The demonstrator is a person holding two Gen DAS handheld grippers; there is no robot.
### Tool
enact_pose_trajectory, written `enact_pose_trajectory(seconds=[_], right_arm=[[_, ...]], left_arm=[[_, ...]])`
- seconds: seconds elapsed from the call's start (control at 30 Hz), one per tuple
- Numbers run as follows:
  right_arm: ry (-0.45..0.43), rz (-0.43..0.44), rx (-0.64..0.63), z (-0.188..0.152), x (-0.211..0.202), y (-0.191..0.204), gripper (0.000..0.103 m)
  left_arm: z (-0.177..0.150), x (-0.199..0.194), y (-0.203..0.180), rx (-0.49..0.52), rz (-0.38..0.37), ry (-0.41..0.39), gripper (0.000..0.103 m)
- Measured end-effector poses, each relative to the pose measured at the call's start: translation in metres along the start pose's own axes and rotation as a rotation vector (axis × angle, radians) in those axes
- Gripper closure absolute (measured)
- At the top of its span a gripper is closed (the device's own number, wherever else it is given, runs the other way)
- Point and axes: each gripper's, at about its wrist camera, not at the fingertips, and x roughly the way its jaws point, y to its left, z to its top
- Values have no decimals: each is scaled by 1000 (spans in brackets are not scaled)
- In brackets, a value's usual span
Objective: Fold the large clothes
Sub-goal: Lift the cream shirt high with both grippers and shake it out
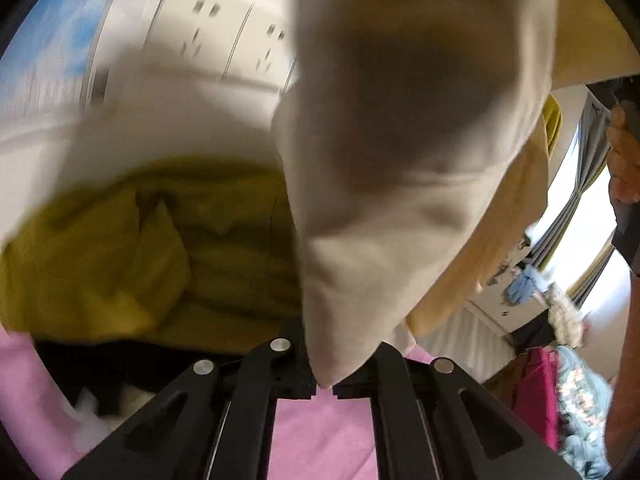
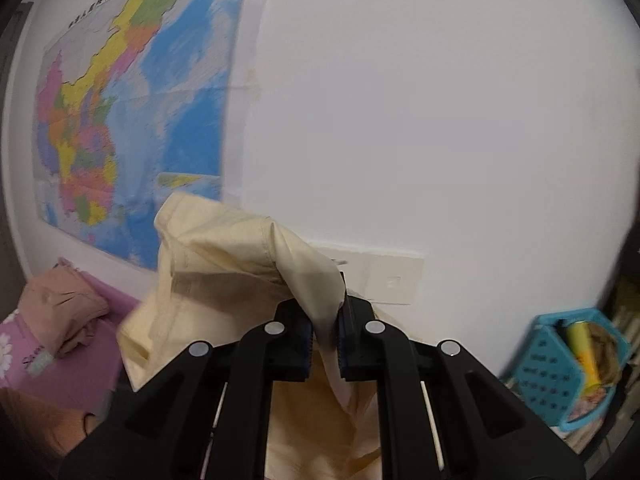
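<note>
The cream garment (image 2: 208,280) hangs lifted above the pink bed (image 1: 320,432), gathered in front of and draping below both tongs; the left tongs (image 1: 325,387) are clamped shut on a pointed corner of it, the cloth rising up and away from them; the right tongs (image 2: 323,346) pinch a fold of its edge, the bulk bunched to their left and falling underneath; judging by this, the span of cloth between the two grips is what must be pulled straight next.
</note>
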Motion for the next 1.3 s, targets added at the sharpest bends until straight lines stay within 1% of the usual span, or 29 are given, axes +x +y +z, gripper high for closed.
enact_pose_trajectory(seconds=[0.07, 0.2, 0.27, 0.3, 0.33, 0.37, 0.4, 0.47, 0.5, 0.6, 0.63, 0.67, 0.7, 0.73, 0.77, 0.8, 0.83, 0.87, 0.9, 0.97, 1.0, 1.03, 1.1, 1.13, 1.17, 1.2, 1.23, 1.27, 1.3], right_arm=[[-29, -31, 26, 7, -20, -16, 94], [-155, -89, 65, 44, -89, -49, 95], [-197, -114, 51, 61, -118, -54, 95], [-217, -121, 38, 69, -133, -53, 95], [-246, -121, 25, 79, -153, -53, 95], [-275, -112, 22, 86, -171, -52, 95], [-309, -92, 12, 93, -193, -50, 95], [-357, -63, -2, 99, -224, -46, 95], [-384, -32, -8, 102, -245, -42, 95], [-417, 22, -3, 103, -277, -32, 95], [-422, 46, 1, 100, -288, -27, 95], [-422, 69, 2, 97, -296, -23, 95], [-420, 104, 1, 90, -304, -15, 95], [-418, 133, 7, 85, -309, -10, 95], [-411, 165, 9, 79, -313, -3, 95], [-411, 200, 15, 71, -316, 6, 95], [-409, 242, 25, 64, -317, 13, 95], [-400, 273, 34, 57, -316, 20, 95], [-388, 297, 42, 52, -313, 28, 95], [-333, 364, 66, 41, -290, 50, 95], [-300, 393, 68, 38, -277, 62, 95], [-282, 417, 69, 37, -267, 70, 95], [-248, 458, 68, 34, -248, 88, 95], [-238, 470, 75, 35, -242, 92, 95], [-228, 471, 79, 35, -237, 99, 95], [-213, 468, 73, 38, -229, 104, 96], [-198, 464, 81, 39, -223, 109, 96], [-186, 462, 89, 41, -217, 113, 96], [-177, 431, 76, 45, -211, 117, 96]], left_arm=[[19, -8, -8, 0, 2, -17, 101], [67, -49, -42, 58, 28, -155, 101], [92, -82, -61, 90, 39, -242, 101], [102, -98, -68, 97, 34, -282, 102], [116, -124, -76, 96, 17, -335, 102], [121, -140, -80, 96, 3, -365, 102], [130, -169, -88, 104, -19, -420, 101], [136, -214, -102, 131, -27, -485, 101], [136, -240, -110, 145, -21, -518, 101], [126, -308, -123, 178, -4, -591, 101], [119, -340, -129, 198, 26, -618, 101], [111, -358, -139, 211, 51, -642, 101], [98, -385, -147, 222, 98, -663, 101], [87, -393, -154, 234, 129, -676, 101], [74, -411, -160, 237, 170, -702, 102], [55, -433, -166, 244, 256, -739, 102], [40, -452, -173, 258, 297, -747, 102], [25, -467, -177, 270, 315, -740, 101], [8, -476, -180, 268, 336, -712, 101], [-19, -477, -179, 274, 356, -632, 100], [-40, -471, -180, 284, 376, -569, 98], [-57, -460, -168, 282, 392, -505, 98], [-78, -442, -147, 260, 362, -389, 90], [-90, -434, -135, 236, 364, -338, 90], [-100, -431, -125, 221, 360, -308, 88], [-111, -433, -118, 203, 357, -291, 86], [-119, -441, -113, 182, 353, -299, 86], [-125, -446, -109, 168, 329, -313, 81], [-130, -453, -106, 164, 280, -328, 68]])
